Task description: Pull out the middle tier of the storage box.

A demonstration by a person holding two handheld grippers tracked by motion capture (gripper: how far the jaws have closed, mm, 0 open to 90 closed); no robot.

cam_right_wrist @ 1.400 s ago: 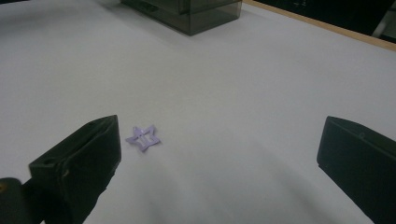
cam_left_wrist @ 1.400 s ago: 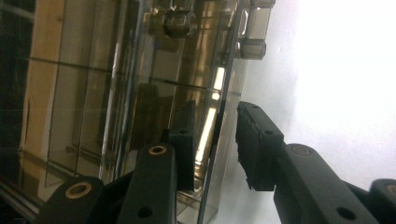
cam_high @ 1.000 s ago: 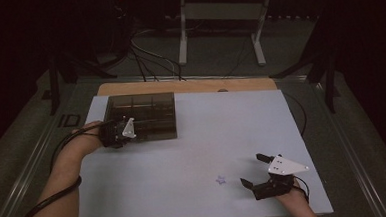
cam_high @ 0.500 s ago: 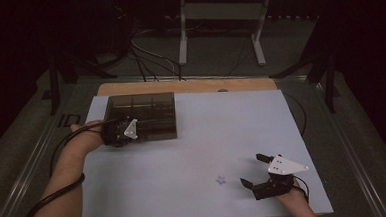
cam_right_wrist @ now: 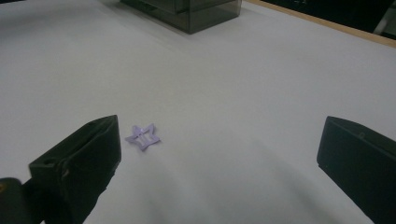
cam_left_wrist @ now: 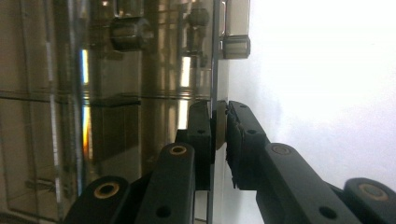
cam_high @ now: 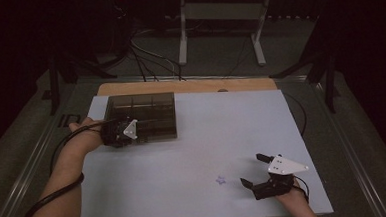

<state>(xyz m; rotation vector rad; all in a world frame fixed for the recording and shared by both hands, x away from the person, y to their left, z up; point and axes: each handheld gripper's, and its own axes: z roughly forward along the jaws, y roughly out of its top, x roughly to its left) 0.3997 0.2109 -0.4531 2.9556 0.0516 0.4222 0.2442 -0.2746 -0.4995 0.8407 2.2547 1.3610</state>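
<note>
I see a pale tabletop (cam_high: pixel 198 153) with a wooden far edge. Smoky compartment box (cam_high: pixel 146 113) sits far left. Small lilac star clip (cam_high: pixel 220 179) lies near right.

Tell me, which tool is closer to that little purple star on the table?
The right tool. It rests just right of the purple star, jaws open and apart from it. The left tool is across the table, clamped on the near edge of the smoky plastic box.

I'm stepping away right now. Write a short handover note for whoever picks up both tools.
Left tool: jaws have just been closing and now pinch the front edge of the smoky plastic organizer box at the table's far left.
Right tool: open, resting near the right edge, holding nothing.
Purple star clip: flat on the table just ahead of the right tool.
Done: box edge gripped.
Left, probably: open the box, put the clip inside.
</note>
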